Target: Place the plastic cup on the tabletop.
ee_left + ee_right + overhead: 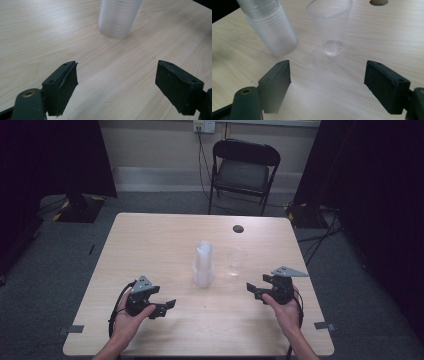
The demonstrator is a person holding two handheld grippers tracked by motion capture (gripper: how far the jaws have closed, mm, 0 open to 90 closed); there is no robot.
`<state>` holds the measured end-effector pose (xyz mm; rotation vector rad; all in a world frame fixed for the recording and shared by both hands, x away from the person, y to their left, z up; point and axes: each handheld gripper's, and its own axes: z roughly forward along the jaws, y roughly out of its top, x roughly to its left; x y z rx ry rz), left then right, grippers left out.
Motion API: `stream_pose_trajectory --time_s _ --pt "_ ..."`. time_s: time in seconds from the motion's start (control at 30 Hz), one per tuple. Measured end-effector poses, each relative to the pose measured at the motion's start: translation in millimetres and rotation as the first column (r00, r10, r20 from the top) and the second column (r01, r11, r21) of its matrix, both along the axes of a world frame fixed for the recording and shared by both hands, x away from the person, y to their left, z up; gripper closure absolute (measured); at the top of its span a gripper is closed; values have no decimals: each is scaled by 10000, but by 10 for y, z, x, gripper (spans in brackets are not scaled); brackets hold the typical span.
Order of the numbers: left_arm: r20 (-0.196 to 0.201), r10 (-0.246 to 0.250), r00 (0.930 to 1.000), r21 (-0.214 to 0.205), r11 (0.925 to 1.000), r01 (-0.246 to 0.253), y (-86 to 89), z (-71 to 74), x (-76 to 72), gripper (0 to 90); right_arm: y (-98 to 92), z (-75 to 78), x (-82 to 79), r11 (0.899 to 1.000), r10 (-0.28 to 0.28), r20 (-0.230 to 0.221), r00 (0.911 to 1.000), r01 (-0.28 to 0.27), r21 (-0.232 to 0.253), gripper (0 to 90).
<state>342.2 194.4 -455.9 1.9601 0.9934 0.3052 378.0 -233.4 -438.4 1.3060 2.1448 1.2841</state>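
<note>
Expecting a feather-light, thin-walled, crushable single cup (331, 27) beside the cup stack (203, 265) mid-surface (150, 245), grip its middle softly; your left gripper (116, 82) and right gripper (327, 82) fingers stand apart, empty.

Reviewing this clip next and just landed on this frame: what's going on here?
A person at a wooden table holds a two-jaw gripper in each hand. A stack of clear plastic cups stands mid-table, with a single clear cup upright beside it, apart from it. The left gripper and right gripper are both open and empty, near the table's front edge, pointed toward the cups. Nothing is being held yet.
</note>
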Motion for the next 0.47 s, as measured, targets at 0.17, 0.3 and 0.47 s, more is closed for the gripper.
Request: stream_pose_trajectory --time_s 0.17,0.3,0.47 --pt "-40 38 10000 22 10000 -38 3 -20 2 179 -80 -45 -169 9995 -83 -213 9997 76 -295 212" --pt "-37 41 10000 57 10000 -41 -5 -33 -1 181 -153 -137 -288 9987 -279 -187 9994 270 -432 212" --pt "-93 -18 10000 126 9999 19 -10 -54 0 182 -206 -147 -327 9981 -486 -140 9987 480 -383 210"
